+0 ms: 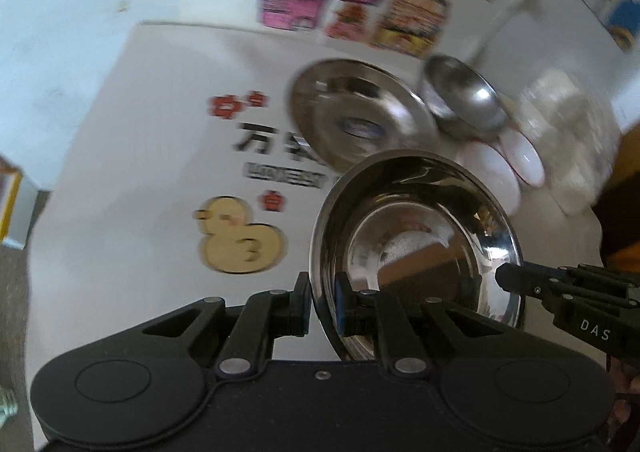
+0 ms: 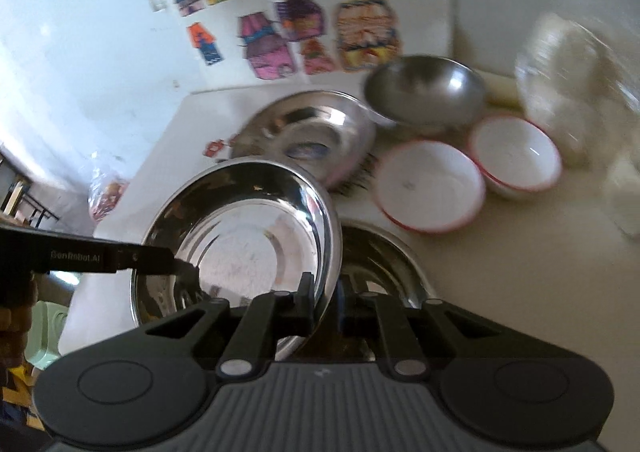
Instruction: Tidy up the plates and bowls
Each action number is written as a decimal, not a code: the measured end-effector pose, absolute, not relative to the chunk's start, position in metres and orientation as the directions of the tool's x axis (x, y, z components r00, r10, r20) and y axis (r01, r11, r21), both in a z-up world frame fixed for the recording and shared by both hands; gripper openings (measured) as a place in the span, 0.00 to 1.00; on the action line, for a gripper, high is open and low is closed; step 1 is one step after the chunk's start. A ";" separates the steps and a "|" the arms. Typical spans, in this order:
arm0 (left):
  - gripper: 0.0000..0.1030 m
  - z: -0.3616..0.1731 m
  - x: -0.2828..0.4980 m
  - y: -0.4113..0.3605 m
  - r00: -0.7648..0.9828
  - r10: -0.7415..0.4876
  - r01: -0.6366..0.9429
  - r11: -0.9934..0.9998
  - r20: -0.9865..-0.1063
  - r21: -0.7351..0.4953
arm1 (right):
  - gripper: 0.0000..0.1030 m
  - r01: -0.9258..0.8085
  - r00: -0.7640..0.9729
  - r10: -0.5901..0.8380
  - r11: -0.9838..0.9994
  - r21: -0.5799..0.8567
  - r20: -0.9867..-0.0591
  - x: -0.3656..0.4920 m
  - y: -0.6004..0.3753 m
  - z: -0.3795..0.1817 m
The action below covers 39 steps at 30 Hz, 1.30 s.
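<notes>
A shiny steel plate is held off the table by both grippers on opposite sides of its rim. My left gripper is shut on the near rim in the left wrist view, and my right gripper reaches in from the right and pinches the other side. In the right wrist view my right gripper is shut on the same steel plate, while the left gripper comes in from the left. A second steel plate lies under it, partly hidden.
On the white table stand another steel plate, a steel bowl, two white red-rimmed bowls and a clear plastic container. Paper house pictures hang on the wall behind.
</notes>
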<state>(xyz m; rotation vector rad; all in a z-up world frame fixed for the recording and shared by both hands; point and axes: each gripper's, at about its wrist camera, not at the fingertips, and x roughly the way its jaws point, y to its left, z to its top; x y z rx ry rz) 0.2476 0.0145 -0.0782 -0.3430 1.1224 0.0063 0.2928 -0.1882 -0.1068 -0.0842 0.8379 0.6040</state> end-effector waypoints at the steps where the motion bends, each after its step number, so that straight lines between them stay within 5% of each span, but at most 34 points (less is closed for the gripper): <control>1: 0.12 -0.079 0.250 0.008 0.431 -0.175 -0.156 0.952 -0.885 -0.264 | 0.13 -0.522 0.514 0.462 0.837 0.164 -0.723 0.292 -0.194 -0.108; 12: 0.14 -0.092 0.263 -0.039 0.357 -0.175 0.001 0.982 -0.917 -0.187 | 0.13 -0.443 0.522 0.405 0.881 0.167 -0.751 0.281 -0.233 -0.121; 39: 0.18 -0.095 0.270 -0.068 0.332 -0.054 0.111 0.994 -0.942 -0.018 | 0.16 -0.475 0.492 0.346 0.876 0.087 -0.799 0.283 -0.223 -0.127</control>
